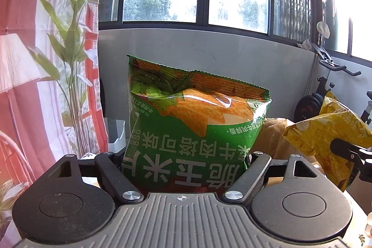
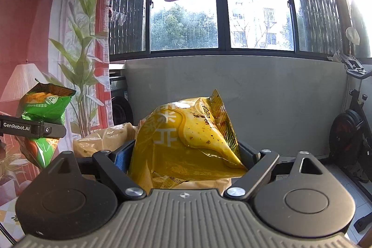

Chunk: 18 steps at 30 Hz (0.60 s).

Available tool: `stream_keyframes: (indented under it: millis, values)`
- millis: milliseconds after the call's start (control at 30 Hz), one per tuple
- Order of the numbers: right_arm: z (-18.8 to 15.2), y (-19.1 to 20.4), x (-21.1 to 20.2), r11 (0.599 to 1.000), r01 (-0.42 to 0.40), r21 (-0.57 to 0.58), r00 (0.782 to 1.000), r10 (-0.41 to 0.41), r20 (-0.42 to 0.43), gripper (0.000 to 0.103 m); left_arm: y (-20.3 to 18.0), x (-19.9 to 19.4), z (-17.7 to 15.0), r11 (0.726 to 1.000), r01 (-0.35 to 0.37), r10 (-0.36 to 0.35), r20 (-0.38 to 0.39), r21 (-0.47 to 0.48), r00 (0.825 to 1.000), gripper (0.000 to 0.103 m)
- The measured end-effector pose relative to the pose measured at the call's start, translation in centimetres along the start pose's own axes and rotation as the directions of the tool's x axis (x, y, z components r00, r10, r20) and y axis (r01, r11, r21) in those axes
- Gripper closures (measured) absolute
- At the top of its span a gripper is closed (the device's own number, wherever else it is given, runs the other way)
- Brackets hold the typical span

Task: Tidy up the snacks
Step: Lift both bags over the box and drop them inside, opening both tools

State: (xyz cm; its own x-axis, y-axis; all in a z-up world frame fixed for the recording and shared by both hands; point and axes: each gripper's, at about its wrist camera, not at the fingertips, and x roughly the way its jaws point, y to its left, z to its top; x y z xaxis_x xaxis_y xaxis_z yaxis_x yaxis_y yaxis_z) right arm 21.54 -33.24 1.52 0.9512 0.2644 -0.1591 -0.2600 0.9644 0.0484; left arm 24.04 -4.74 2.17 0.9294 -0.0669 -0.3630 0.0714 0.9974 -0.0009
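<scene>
My left gripper (image 1: 186, 162) is shut on a green corn chip bag (image 1: 195, 117), held upright and upside down in the air; the bag hides the fingertips. The same green bag (image 2: 45, 106) and the left gripper (image 2: 34, 128) show at the left of the right wrist view. My right gripper (image 2: 186, 155) is shut on a yellow chip bag (image 2: 188, 134), lifted and crumpled between the jaws. The yellow bag (image 1: 325, 134) and the right gripper (image 1: 348, 150) show at the right of the left wrist view.
A tan paper bag (image 2: 104, 138) stands below, between the two grippers; it also shows in the left wrist view (image 1: 272, 136). A grey balcony wall (image 2: 267, 97) is ahead. A tall green plant (image 1: 67, 57) and curtain stand left, an exercise bike (image 2: 351, 129) right.
</scene>
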Motion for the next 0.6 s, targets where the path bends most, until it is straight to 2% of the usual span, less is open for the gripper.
stream_keyframes:
  millis: [167,333,600]
  values:
    - [1.3,-0.5,4.2,1.0,0.002,-0.015,1.0,-0.002,-0.014,0.014,-1.3,3.4,2.4,1.0,0.001,-0.001,-0.001,0.027,1.0,0.02]
    - [1.2,-1.0,8.4,1.0,-0.009,-0.017,0.997,0.008,-0.079,0.014,-1.6,6.8,3.7,1.0,0.014,-0.014,-0.023,0.027,1.0,0.02]
    - [0.0,-1.6,12.4,1.0,-0.006,-0.007,0.982,0.004,-0.19,0.012,-1.2,12.2,3.4,0.999,0.034,-0.034,-0.124,-0.003,0.992,0.019]
